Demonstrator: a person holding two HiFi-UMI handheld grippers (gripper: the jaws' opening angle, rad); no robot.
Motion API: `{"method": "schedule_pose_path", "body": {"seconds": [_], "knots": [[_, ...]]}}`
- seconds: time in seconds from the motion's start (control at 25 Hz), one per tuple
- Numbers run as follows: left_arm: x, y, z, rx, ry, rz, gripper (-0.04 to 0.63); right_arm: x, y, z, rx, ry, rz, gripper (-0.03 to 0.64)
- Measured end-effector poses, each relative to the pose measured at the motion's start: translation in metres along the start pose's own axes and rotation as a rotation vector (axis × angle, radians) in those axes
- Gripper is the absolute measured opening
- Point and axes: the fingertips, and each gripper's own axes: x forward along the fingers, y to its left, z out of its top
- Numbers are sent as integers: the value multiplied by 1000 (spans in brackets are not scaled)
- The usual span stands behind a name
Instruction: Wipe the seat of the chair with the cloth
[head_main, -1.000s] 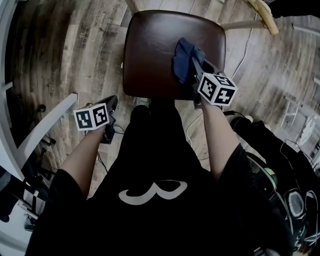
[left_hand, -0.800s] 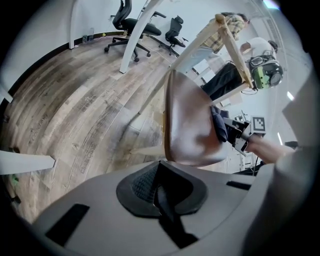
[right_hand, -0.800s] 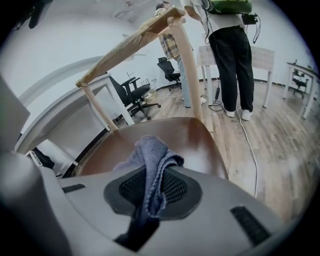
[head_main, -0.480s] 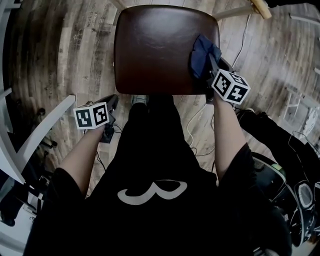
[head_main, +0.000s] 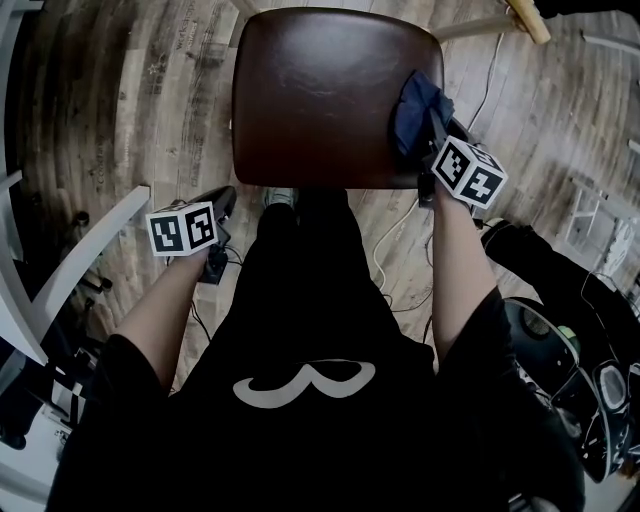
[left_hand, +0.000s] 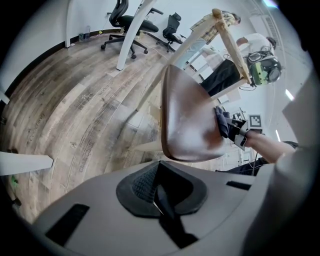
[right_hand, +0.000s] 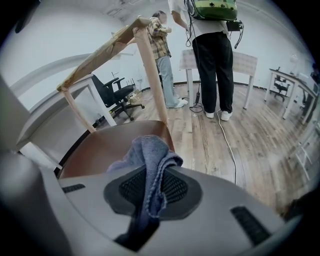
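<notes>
At the seat's (head_main: 310, 100) right edge, the right gripper (right_hand: 148, 199) clamps the cloth (head_main: 418, 104) bunched before it.

An open office or lab: swivel chairs (right_hand: 114, 91), white desks (right_hand: 245, 62) and trailing cables (right_hand: 228, 145) on wood-plank floor (right_hand: 260, 145).

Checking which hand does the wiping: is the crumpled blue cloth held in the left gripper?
No, the crumpled blue cloth is pinched by the right gripper, while the left gripper is shut on nothing.
</notes>
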Motion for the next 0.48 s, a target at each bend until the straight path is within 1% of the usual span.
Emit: {"method": "schedule_pose_path", "body": {"seconds": [0.16, 0.28, 0.36, 0.48], "knots": [[-4, 6, -1, 0, -4, 6, 12, -12, 13, 11, -44, -29, 11, 52], [-8, 13, -2, -6, -10, 10, 12, -24, 32, 24, -57, -77, 40, 52], [-11, 17, -3, -13, -16, 8, 12, -30, 53, 34, -67, -113, 90, 52], [-15, 23, -5, -26, -25, 9, 12, -36, 98, 42, -85, -142, 211, 52]]}}
